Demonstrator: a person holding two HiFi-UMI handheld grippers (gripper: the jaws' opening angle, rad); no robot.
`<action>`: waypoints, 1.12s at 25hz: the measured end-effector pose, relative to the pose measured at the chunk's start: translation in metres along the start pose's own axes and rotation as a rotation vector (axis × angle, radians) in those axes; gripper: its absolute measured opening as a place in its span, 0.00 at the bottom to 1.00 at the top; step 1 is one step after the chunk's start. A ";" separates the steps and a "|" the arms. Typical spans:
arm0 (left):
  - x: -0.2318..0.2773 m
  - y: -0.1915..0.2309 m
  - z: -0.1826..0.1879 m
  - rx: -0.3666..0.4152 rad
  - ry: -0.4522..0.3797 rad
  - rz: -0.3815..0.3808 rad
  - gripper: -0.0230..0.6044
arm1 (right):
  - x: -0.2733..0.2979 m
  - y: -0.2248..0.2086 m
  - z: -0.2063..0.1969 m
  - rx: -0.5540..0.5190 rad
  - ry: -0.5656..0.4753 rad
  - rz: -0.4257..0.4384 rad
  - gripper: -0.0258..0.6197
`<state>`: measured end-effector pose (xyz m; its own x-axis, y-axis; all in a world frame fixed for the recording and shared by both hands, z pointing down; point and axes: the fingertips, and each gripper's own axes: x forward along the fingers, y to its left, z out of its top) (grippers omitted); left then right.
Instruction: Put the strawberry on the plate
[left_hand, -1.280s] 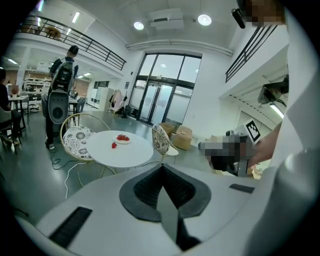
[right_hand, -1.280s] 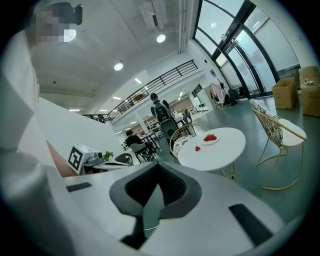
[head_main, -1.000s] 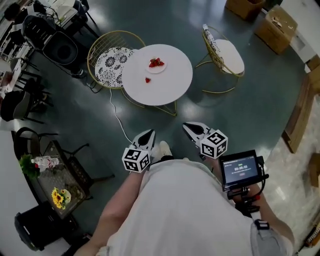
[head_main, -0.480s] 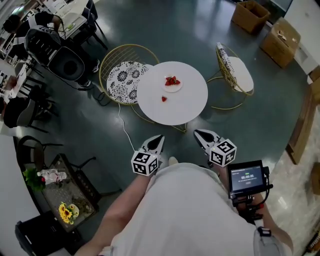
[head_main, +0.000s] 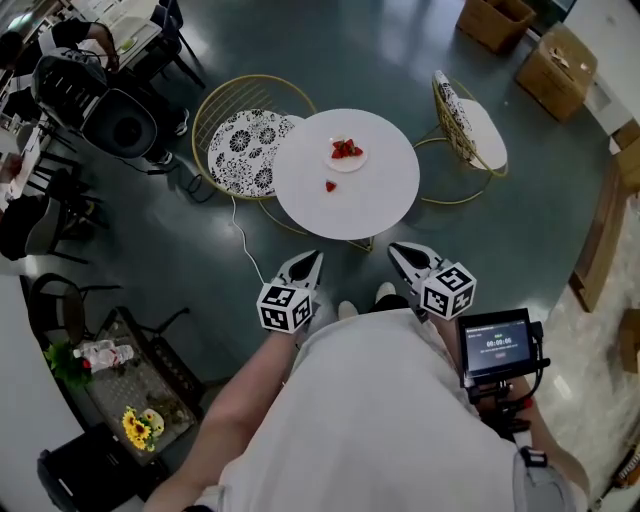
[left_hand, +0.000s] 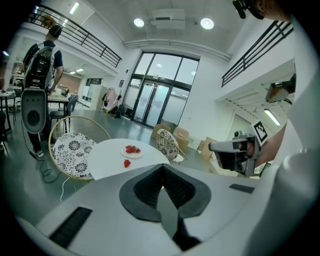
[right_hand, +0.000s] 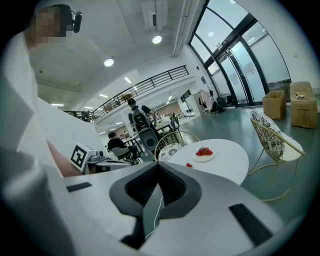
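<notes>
A lone red strawberry (head_main: 330, 186) lies loose on the bare top of the round white table (head_main: 385, 205) ahead of me, toward its left half. Just beyond it, near but not touching, the small white plate (head_main: 349, 164) sits flat (a little heap of red berries (head_main: 346, 149) on it).

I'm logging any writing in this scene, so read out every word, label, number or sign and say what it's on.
Small screen beside the right tool: a line of digits, too small to read.
Marker cubes on the left tool and right tool: black-and-white square patterns, no letters.
Cardboard boxes: no legible print.
Nothing else bears text.
</notes>
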<state>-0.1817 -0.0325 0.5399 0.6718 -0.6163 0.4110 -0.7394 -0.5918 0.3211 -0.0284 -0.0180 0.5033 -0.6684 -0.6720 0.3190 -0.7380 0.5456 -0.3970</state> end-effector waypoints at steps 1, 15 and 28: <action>0.000 0.000 -0.001 -0.001 0.004 0.000 0.05 | 0.000 0.000 0.000 0.002 0.002 0.000 0.05; 0.034 0.019 0.005 0.014 0.055 -0.001 0.05 | 0.033 -0.028 0.015 0.010 0.006 0.032 0.05; 0.126 0.050 0.017 0.006 0.144 0.026 0.05 | 0.062 -0.113 0.028 0.074 0.064 0.032 0.05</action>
<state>-0.1332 -0.1489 0.5937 0.6390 -0.5508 0.5370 -0.7555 -0.5804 0.3037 0.0161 -0.1350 0.5438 -0.6976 -0.6204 0.3584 -0.7090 0.5258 -0.4699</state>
